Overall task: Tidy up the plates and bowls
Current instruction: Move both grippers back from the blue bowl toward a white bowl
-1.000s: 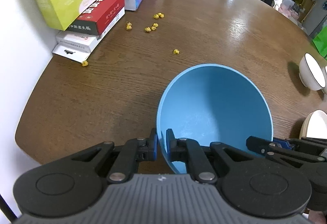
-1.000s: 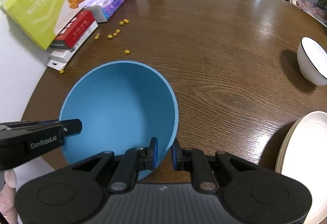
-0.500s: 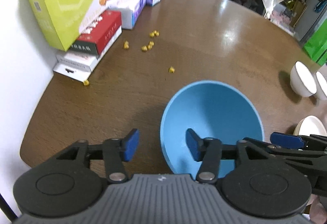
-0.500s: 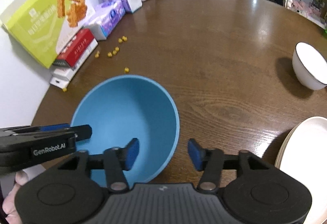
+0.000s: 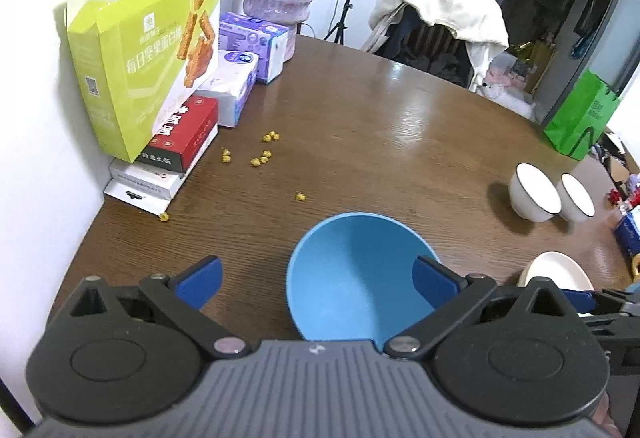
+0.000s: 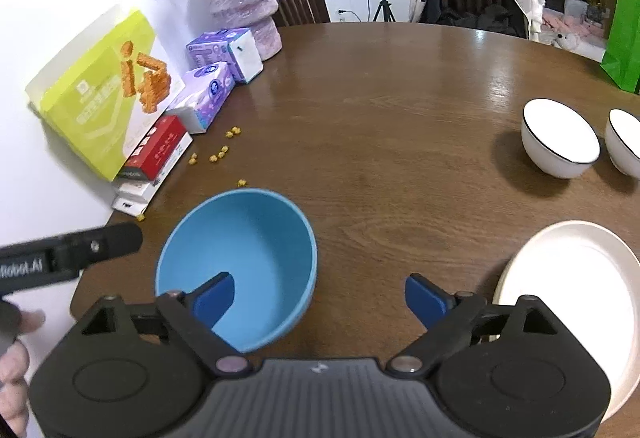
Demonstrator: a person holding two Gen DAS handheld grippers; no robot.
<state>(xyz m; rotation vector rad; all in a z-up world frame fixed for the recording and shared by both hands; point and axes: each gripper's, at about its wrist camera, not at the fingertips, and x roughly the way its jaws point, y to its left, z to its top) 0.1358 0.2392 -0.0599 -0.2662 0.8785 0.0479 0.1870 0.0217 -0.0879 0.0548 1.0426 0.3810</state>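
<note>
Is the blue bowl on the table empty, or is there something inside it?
Empty. The blue bowl stands upright on the table, and both wrist views show only its bare blue inside.

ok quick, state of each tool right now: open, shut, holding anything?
Left tool: open, jaws just spread wide, off the blue bowl, holding nothing.
Right tool: open, jaws just spread, bowl rim released, holding nothing.
</note>
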